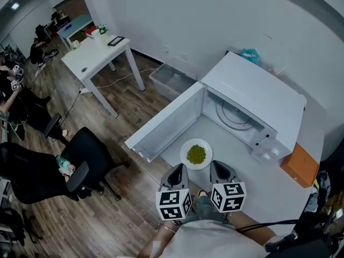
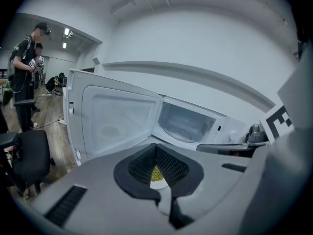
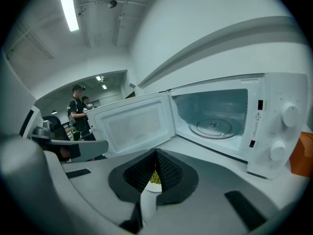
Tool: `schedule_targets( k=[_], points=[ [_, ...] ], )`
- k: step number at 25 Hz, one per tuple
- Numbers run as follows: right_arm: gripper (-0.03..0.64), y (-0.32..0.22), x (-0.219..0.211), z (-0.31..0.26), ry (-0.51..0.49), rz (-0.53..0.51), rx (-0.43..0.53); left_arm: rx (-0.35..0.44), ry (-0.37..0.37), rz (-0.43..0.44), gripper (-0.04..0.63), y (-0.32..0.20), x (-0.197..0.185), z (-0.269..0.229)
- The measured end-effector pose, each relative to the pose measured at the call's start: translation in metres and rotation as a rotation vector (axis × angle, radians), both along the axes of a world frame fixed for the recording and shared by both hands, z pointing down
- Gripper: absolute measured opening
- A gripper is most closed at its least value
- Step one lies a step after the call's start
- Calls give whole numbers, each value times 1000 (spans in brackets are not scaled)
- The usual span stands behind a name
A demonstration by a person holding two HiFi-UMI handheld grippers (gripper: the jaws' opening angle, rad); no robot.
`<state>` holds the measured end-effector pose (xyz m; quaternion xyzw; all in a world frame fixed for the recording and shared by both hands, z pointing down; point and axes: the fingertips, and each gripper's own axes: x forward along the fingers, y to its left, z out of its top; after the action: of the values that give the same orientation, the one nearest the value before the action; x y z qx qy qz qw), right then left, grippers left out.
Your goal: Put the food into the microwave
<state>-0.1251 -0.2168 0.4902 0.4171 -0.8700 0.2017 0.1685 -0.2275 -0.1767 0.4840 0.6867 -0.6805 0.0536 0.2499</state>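
The food [image 1: 196, 154], a heap of small green pieces, lies on a white plate [image 1: 186, 145]. The plate sits on the desk [image 1: 258, 195] just in front of the microwave [image 1: 252, 104], so the food is not yet inside. The microwave's door [image 1: 166, 125] stands swung wide to the left. The chamber is bare, and the glass turntable [image 3: 213, 126] has nothing on it. As I judge it, the opening is done. What is left is to lift the plate, carry it forward onto the turntable, let go and close the door.

Both claws point at the plate's near rim from the person's side. The left claw [image 1: 180, 168] meets the rim at its left and the right claw [image 1: 215, 165] at its right. They lie side by side, roughly level, angled slightly toward each other. In the left gripper view the jaws are drawn in until the tips meet, and white rim and green food show in the narrow wedge between them. The right gripper view shows the same. Each claw looks clamped on the plate's edge, though I cannot tell how firmly. Whether the plate has left the desk is unclear.
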Motion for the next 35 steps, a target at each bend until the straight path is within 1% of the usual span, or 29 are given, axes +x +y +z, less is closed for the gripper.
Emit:
schedule_targets(
  k=[10, 13, 18, 20, 22, 24, 35],
  points=[
    [18, -21, 0, 16, -9, 16, -37, -46, 6, -15, 3, -17, -5, 22],
    [20, -24, 2, 24, -10, 18, -61, -50, 19, -11, 5, -21, -4, 28],
    [21, -30, 5, 44, -4, 18, -103, -83, 31, -20, 6, -25, -6, 46],
    [25, -31, 6, 51, -5, 17, -115, -98, 36, -27, 22, -26, -8, 54],
    [51, -34, 6, 61, -6, 18, -132, -116, 42, -31, 48, -28, -10, 64],
    [57, -37, 7, 70, -4, 23, -150, -135, 48, -37, 61, -30, -12, 74],
    [61, -62, 10, 118, 16, 66, -217, -225, 64, -92, 71, -45, -29, 126]
  ],
)
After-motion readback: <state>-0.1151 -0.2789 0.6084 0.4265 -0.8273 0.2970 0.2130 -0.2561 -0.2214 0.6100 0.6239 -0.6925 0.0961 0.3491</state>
